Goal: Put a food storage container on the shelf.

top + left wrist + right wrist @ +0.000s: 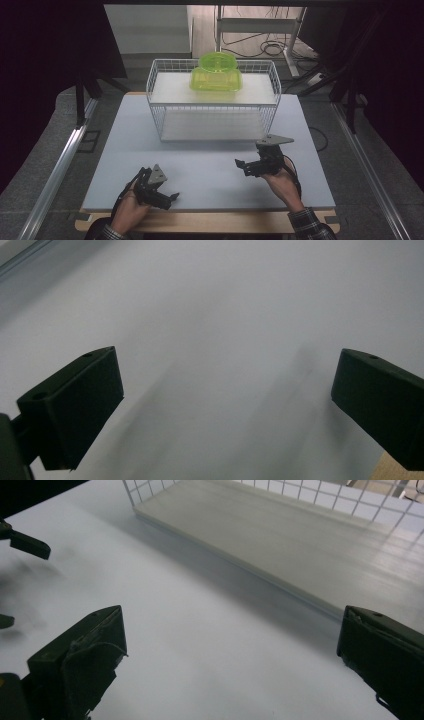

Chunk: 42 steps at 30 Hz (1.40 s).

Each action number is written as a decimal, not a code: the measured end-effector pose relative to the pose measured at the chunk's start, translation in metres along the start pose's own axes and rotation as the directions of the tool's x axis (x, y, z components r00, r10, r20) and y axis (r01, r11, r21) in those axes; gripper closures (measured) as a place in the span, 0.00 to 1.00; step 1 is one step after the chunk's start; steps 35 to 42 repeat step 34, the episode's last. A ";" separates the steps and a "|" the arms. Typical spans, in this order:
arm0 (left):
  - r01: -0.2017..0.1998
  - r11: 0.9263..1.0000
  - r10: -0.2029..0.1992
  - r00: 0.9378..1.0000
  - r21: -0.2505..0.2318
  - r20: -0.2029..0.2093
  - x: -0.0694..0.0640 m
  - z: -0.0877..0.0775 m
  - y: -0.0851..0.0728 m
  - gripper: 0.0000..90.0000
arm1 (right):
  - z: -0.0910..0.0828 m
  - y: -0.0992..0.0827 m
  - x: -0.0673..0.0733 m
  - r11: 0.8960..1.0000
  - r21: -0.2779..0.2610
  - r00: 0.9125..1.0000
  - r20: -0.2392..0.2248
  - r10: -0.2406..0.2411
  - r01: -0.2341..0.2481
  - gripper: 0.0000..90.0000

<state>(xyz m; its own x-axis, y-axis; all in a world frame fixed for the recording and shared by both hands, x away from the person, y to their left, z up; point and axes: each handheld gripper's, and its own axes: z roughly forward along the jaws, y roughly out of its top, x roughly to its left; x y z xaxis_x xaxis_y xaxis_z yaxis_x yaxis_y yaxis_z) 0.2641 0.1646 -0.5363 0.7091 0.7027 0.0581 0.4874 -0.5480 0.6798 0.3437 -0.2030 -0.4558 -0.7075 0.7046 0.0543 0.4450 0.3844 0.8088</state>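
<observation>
Nearest us, our left tongs [172, 196] and right tongs [239, 166] hover over the bare counter [210, 175], both spread wide, holding nothing. Ahead of them, the green container [216, 73] sits atop the wire basket [162, 107]; apparently nothing is begun.

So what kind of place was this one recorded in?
Probably a lab or recording rig, not a home: dark curtains around the table, metal rails on the floor, loose cables behind.

Dim room with dark edges; the pale grey matte tabletop [210, 170] is softly lit, with blurred shadows beneath both tools.
</observation>
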 end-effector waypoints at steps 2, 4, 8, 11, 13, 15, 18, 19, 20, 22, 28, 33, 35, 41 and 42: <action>0.000 1.000 0.000 1.000 -0.001 0.000 0.000 0.000 0.000 0.00 | -0.001 -0.005 -0.001 1.000 0.002 1.000 0.002 0.006 -0.006 0.00; 0.002 1.000 -0.002 1.000 -0.002 0.000 0.000 0.000 0.000 0.00 | -0.002 -0.009 -0.002 1.000 0.011 1.000 0.010 0.006 -0.006 0.00; 0.001 1.000 -0.001 1.000 -0.004 -0.001 0.000 0.000 0.000 0.00 | -0.004 -0.019 -0.004 1.000 0.021 1.000 0.020 0.008 -0.008 0.00; 0.002 1.000 -0.002 1.000 -0.005 0.000 0.000 0.000 0.000 0.00 | -0.004 -0.026 -0.004 0.999 0.032 1.000 0.026 0.011 -0.012 0.00; 0.000 1.000 0.000 1.000 -0.005 0.001 0.000 0.000 0.000 0.00 | -0.004 -0.030 -0.004 0.999 0.041 0.999 0.030 0.013 -0.014 0.00; 0.002 1.000 -0.002 1.000 -0.009 0.000 -0.001 0.000 0.000 0.00 | -0.004 -0.034 -0.004 0.999 0.049 0.999 0.031 0.013 -0.015 0.00; -0.004 1.000 0.004 1.000 -0.007 0.001 -0.001 0.001 -0.001 0.00 | -0.003 -0.040 -0.004 0.998 0.060 0.999 0.033 0.017 -0.019 0.00; -0.006 1.000 0.006 1.000 -0.006 0.001 -0.001 0.001 -0.001 0.00 | -0.003 -0.042 -0.004 0.998 0.066 0.999 0.031 0.021 -0.023 0.00; -0.007 1.000 0.007 1.000 -0.006 0.001 -0.001 0.001 -0.001 0.00 | -0.002 -0.044 -0.003 0.997 0.072 0.999 0.032 0.019 -0.021 0.00; -0.008 1.000 0.008 1.000 -0.007 0.001 -0.001 0.001 -0.001 0.00 | 0.000 -0.048 -0.002 0.996 0.086 0.999 0.030 0.014 -0.016 0.00; -0.011 1.000 0.011 1.000 -0.007 0.000 -0.001 0.001 -0.001 0.00 | 0.009 -0.057 0.002 0.990 0.139 1.000 0.028 -0.002 -0.002 0.00; -0.008 1.000 0.008 1.000 -0.009 -0.002 0.000 0.001 -0.001 0.00 | 0.012 -0.059 0.003 0.986 0.167 0.999 0.035 -0.010 0.004 0.00; -0.005 1.000 0.005 1.000 -0.010 -0.002 0.000 0.001 -0.001 0.00 | 0.012 -0.059 0.002 0.986 0.168 0.999 0.039 -0.013 0.007 0.00; -0.005 1.000 0.005 1.000 -0.010 -0.002 0.000 0.001 -0.001 0.00 | 0.012 -0.059 0.002 0.986 0.168 0.999 0.039 -0.013 0.007 0.00; -0.005 1.000 0.005 1.000 -0.010 -0.002 0.000 0.001 -0.001 0.00 | 0.012 -0.059 0.002 0.986 0.168 0.999 0.039 -0.013 0.007 0.00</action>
